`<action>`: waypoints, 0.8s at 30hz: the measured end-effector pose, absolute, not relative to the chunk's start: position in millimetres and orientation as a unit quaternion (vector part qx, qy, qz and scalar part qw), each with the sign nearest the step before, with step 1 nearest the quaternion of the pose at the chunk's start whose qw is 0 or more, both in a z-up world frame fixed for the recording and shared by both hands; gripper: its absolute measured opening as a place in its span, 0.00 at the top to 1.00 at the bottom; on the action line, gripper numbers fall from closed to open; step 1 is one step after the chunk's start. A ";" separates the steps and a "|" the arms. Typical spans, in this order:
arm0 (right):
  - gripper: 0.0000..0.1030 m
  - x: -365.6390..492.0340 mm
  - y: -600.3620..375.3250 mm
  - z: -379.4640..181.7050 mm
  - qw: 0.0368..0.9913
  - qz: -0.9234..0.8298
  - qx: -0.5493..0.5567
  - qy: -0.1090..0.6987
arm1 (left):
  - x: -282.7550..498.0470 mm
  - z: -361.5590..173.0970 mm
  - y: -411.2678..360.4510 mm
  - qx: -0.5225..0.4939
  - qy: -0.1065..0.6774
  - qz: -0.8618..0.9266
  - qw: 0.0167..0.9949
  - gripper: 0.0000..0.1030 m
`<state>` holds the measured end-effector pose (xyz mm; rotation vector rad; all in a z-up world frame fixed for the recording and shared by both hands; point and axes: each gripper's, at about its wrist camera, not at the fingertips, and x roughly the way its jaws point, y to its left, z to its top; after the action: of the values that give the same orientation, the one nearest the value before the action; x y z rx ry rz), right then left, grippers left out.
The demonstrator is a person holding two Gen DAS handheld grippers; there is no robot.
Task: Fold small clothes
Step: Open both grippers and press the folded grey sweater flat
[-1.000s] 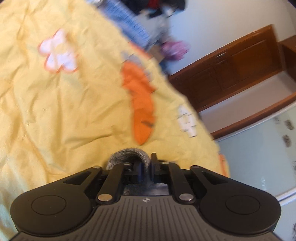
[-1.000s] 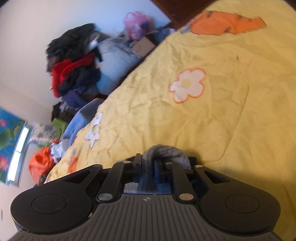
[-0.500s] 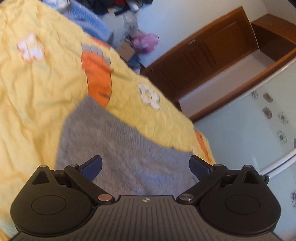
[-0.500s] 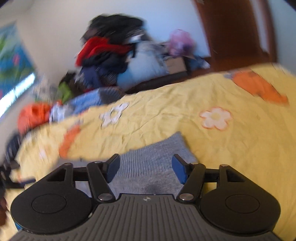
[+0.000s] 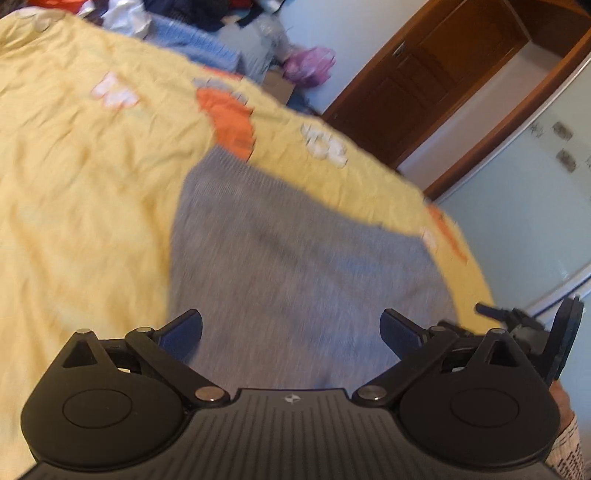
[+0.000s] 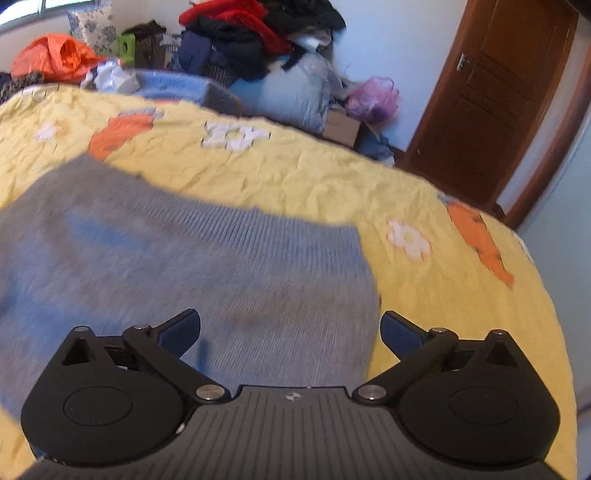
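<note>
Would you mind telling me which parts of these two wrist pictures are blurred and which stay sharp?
Left wrist view: grey knit garment and yellow bedspread are streaked with motion blur; the gripper body is sharp. Right wrist view: the garment is smeared, clothes pile fairly crisp.

The yellow bedspread lies bare right and far of the grey knit. A clothes pile blocks the far edge.

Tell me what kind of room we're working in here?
Most likely a bedroom: a bed under a yellow flowered bedspread, a heap of clothes against the wall, and a wooden door.
</note>
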<state>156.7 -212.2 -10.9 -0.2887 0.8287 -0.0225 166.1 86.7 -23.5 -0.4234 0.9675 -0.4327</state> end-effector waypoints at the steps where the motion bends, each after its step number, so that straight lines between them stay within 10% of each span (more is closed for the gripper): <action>1: 0.01 143.6 -212.0 -13.8 0.909 -0.021 -0.142 0.392 | 154.0 -26.6 90.8 -0.196 0.464 -0.195 0.842 0.00; 24: 0.00 63.6 -272.6 -43.9 0.900 -0.006 0.042 0.434 | 129.1 -48.7 86.8 -0.170 0.497 -0.121 0.842 0.00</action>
<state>63.6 -272.6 -43.9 0.0879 0.8973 -0.0125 129.1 86.8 -48.7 -0.3583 1.0493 -0.2566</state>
